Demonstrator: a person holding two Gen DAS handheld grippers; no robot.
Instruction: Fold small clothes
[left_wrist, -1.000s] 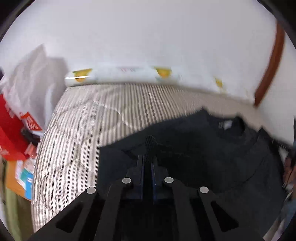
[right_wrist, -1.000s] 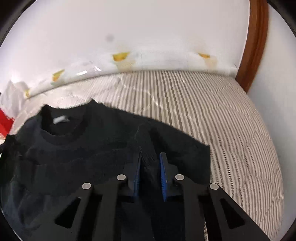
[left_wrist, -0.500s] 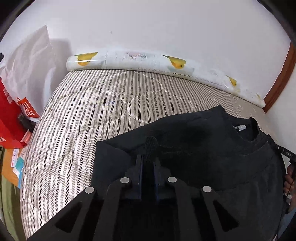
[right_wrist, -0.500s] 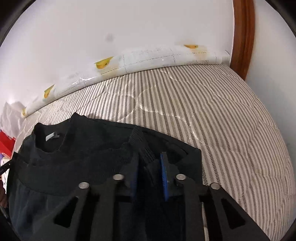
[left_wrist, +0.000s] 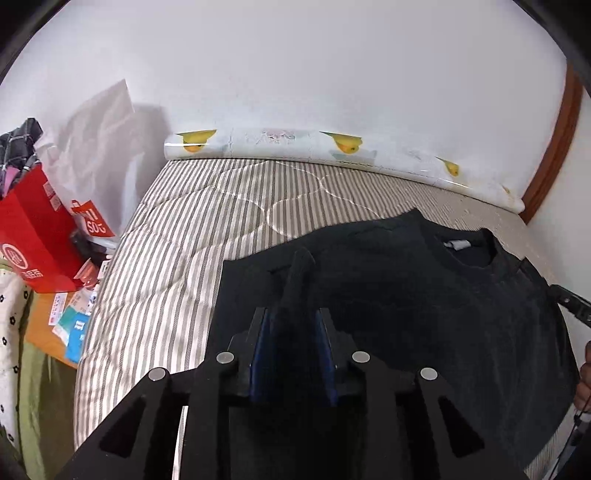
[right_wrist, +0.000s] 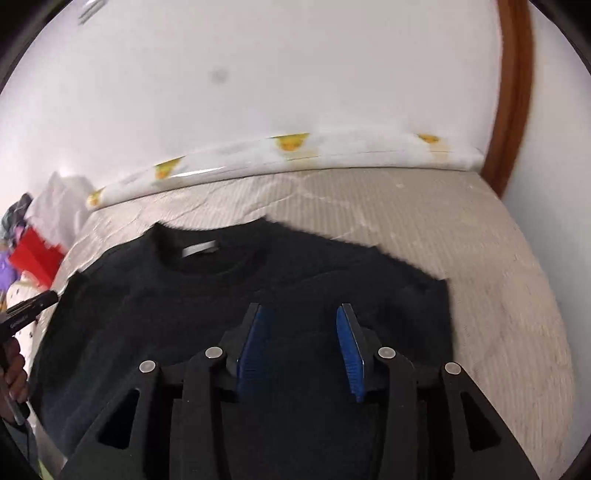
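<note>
a striped quilt (left_wrist: 192, 236) covers the bed. a white roll with yellow fruit prints (left_wrist: 332, 147) lies along the quilt's far edge, against the white wall (left_wrist: 314, 66). a brown wooden trim (right_wrist: 513, 96) runs up the wall at the right. left of the bed stands a red bag (left_wrist: 33, 236), with a white bag (left_wrist: 99, 147) behind it and a checked cloth (left_wrist: 18, 144) above it. papers (left_wrist: 70, 321) lie on an orange surface below the red bag.

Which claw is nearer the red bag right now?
Left. The left claw works the sweater's edge nearest the red bag; the right claw is across the sweater.
</note>
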